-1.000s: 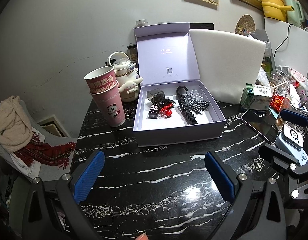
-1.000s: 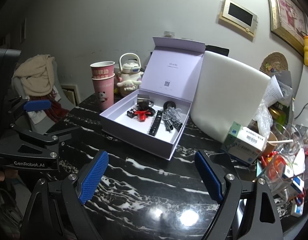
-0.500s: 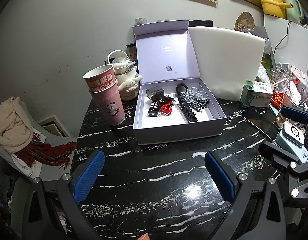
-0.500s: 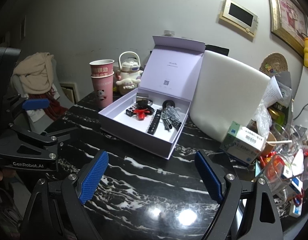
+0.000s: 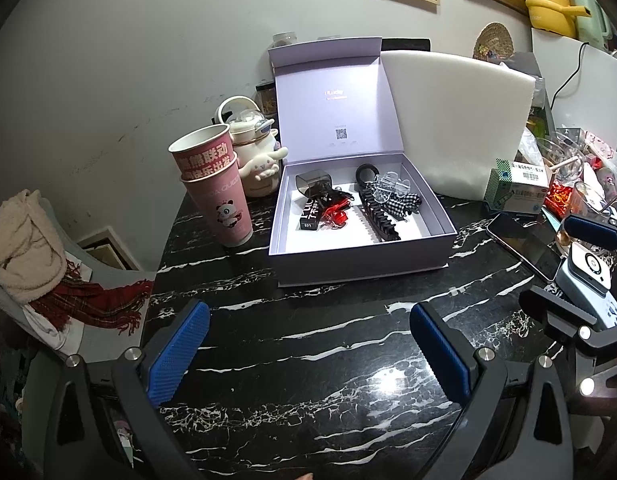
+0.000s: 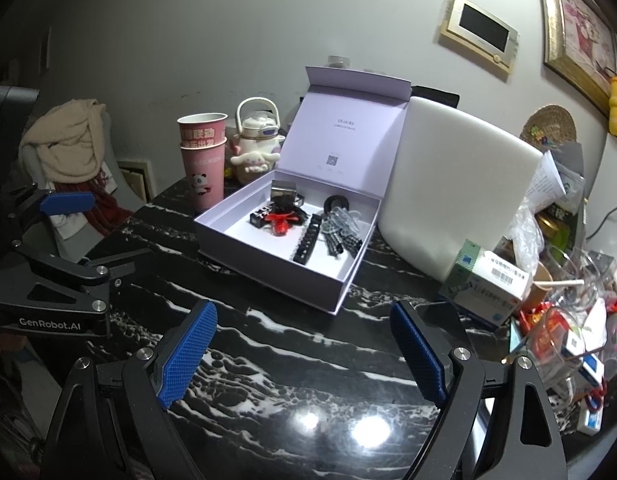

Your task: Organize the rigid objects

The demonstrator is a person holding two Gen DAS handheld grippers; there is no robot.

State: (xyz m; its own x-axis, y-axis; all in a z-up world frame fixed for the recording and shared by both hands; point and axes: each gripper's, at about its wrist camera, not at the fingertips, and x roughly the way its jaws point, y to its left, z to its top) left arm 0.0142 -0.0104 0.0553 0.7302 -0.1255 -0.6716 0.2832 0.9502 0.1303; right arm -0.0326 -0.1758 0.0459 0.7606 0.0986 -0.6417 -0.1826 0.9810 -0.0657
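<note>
Looking through your left wrist camera, your left gripper (image 5: 308, 350) hangs spread and empty over the marble table (image 5: 308, 360), while the hair clips (image 5: 378, 210) already lie inside the open lavender box (image 5: 360, 258). From your right wrist camera, your right gripper (image 6: 304, 350) is likewise spread, holding nothing; the sorting looks largely done, with closing the lid (image 6: 348, 136) probably left.

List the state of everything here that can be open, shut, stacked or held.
lavender box: open, lid upright
left gripper: open, holding nothing
right gripper: open, holding nothing
pink paper cups: stacked, upright
phone: flat, screen dark
black comb clip: lying inside the box
</note>
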